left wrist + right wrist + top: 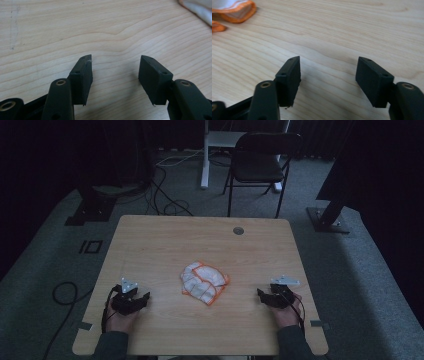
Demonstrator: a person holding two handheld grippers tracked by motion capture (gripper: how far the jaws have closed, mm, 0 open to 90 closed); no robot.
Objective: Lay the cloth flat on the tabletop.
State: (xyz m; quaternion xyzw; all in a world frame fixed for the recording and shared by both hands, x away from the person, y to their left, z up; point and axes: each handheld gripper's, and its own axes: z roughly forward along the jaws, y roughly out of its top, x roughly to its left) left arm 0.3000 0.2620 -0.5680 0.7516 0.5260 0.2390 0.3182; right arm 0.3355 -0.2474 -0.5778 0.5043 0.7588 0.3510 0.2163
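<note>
Dim grey carpet surrounds a pale wooden table (150,235), with a black folding chair (260,162) standing beyond its far edge. Near the middle of the tabletop, a little toward the near edge, lies a crumpled white cloth with orange trim (204,282), bunched into a loose heap. The left gripper (134,301) rests near the near-left corner and the right gripper (270,297) near the near-right edge, each well apart from the cloth and pointing inward at it. Both stand with jaws spread and nothing between them but bare wood, as each gripper view shows.

The work looks like spreading or folding the cloth, not yet begun. To start well, I would bring each gripper in low to an orange hem on its own side, pinch a single layer at a corner instead of the bunched middle, then draw the two apart evenly.
</note>
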